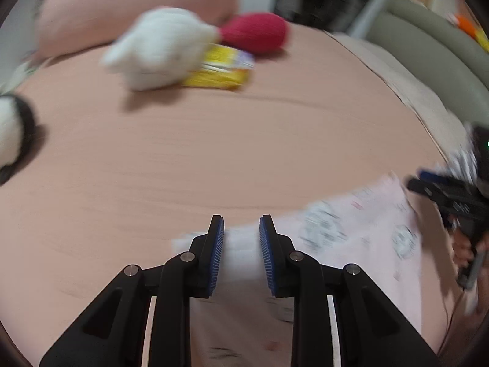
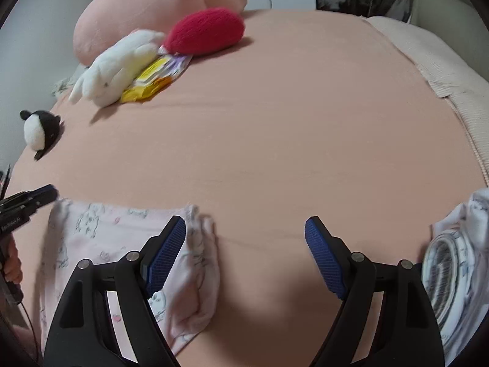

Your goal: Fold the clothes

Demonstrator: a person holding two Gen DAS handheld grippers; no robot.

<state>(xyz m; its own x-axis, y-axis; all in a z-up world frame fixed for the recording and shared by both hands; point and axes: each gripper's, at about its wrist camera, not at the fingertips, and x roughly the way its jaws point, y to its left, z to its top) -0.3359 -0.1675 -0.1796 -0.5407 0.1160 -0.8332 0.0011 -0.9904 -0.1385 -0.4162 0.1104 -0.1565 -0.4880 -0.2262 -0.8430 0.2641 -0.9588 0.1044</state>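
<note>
Looking along the two grippers, we count one pink printed garment [image 2: 122, 244] spread flat near the front edge of the bed [image 2: 290, 140], toward its left corner, with its right end bunched into soft folds. We see one more heap of clothes [image 2: 452, 260], white and grey-striped, at the bed's front right edge.

Our left gripper [image 1: 241, 249] has its two blue pads [image 1: 216, 253] drawn fairly close together with a white strip of the garment's edge between them; the picture is blurred, and we cannot tell whether the pads actually press on the cloth or merely flank it. Our right gripper [image 2: 244, 253] stands wide open with nothing between its pads, its left finger [image 2: 165, 253] hanging over the bunched right end of the garment and its right finger over bare sheet. In each wrist view, the other gripper shows at the side edge, held in a hand.

Toward the far left corner of the bed we count three soft toys: one white plush [image 2: 116, 67], one red plush [image 2: 204, 30] touching it, and one small black-and-white plush [image 2: 38, 131] near the left edge, well apart from the others. One yellow packet [image 2: 156, 79] lies partly under the white plush. One pink pillow [image 2: 146, 3] sits at the far edge, behind the toys.
</note>
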